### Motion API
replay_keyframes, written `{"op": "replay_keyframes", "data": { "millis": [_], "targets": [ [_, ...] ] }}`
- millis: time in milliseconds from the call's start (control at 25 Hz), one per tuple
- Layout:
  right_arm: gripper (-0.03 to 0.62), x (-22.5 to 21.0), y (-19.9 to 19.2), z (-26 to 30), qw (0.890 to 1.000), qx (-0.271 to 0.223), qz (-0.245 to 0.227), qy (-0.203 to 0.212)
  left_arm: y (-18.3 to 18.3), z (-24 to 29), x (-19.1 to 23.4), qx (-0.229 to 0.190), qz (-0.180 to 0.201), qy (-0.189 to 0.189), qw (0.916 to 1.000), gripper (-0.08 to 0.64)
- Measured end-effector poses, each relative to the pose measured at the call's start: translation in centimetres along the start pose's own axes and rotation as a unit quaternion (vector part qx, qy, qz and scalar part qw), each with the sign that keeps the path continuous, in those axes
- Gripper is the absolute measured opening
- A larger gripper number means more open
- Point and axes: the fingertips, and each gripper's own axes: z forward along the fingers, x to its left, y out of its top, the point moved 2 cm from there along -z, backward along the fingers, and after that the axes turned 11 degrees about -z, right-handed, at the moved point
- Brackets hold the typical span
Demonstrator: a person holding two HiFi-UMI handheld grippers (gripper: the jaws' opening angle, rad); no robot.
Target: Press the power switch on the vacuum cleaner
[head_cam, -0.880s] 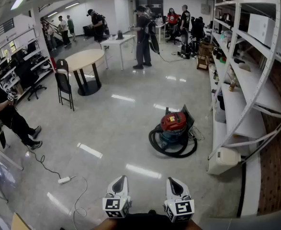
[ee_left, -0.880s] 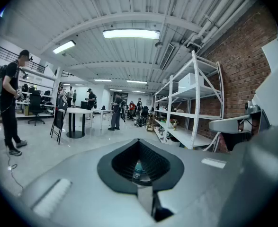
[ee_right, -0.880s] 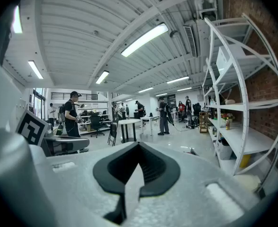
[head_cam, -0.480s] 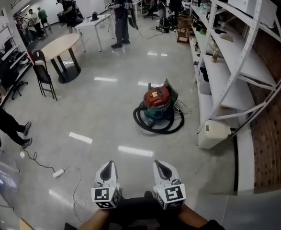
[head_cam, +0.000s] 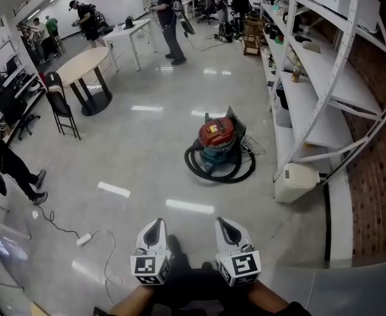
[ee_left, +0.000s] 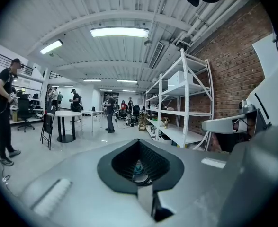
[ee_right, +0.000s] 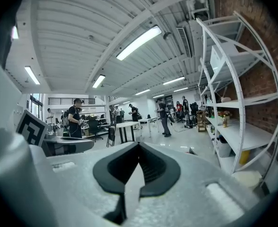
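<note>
Vacuum cleaner, red lid over teal body, is seen standing upright on the glossy floor, ringed by its coiled black hose, just beside the white shelf rack. Its power switch is too small to be made out. 2 grippers are held low, well apart from it. Left gripper: jaws pressed together, nothing pinched. Right gripper: jaws likewise closed on nothing. A white power strip is seen on the floor to the left. Further off, a round table and black chair are visible.
</note>
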Motion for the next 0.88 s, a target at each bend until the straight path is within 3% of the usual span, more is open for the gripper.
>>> {"op": "replay_keyframes", "data": {
  "millis": [480, 880],
  "targets": [
    [-0.009, -3.7, 0.2, 6.0, 0.999, 0.038, 0.006, -0.033, 0.8, 8.9, 0.6, 0.026, -0.018, -0.051, 0.9982, 0.015],
    [-0.009, -5.9, 1.6, 18.2, 0.997, 0.061, 0.006, -0.05, 3.4, 19.7, 7.1, 0.041, -0.03, -0.075, 0.9959, 0.015]
  ]
}}
